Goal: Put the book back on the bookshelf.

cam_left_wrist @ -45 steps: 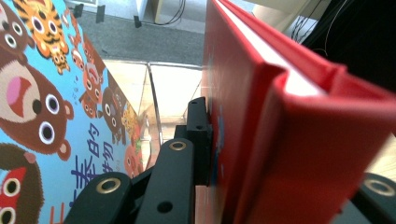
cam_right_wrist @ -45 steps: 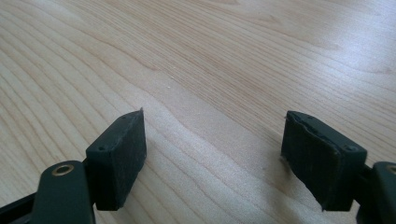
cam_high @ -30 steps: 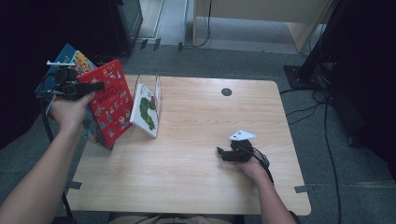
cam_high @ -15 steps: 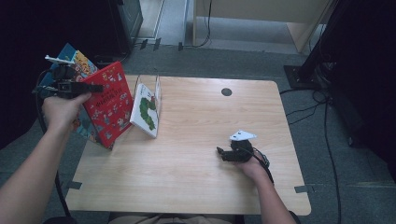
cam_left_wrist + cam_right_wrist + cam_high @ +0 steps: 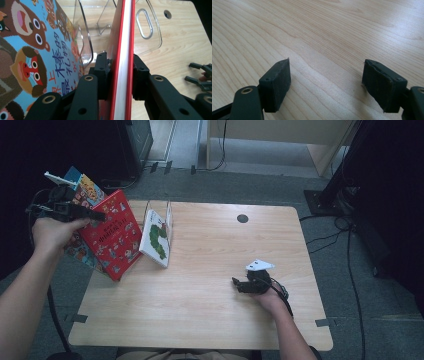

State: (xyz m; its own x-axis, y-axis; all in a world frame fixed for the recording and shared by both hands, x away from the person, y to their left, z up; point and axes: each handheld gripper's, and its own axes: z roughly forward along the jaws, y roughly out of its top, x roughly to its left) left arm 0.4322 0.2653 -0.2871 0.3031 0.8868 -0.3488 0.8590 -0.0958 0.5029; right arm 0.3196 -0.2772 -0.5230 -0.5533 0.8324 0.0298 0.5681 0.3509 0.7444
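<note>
Left claw (image 5: 121,75) clamped on the top edge of the red book (image 5: 122,50), one pad on each cover; the jaws have just been easing open, yet the pads sit against the covers. Book stands tilted at the desk's (image 5: 210,310) left edge, leaning toward the blue animal book (image 5: 30,55), beside the clear rack (image 5: 147,27) that props the caterpillar book (image 5: 157,237). I judge it's meant for a rack slot. Right claw (image 5: 325,82) rests on the desk, jaws apart, nothing between them, out of the way.

A light wooden table (image 5: 210,320) stands on grey floor (image 5: 350,270). Black cables (image 5: 352,285) trail right. Dark furniture (image 5: 135,140) stands behind.
</note>
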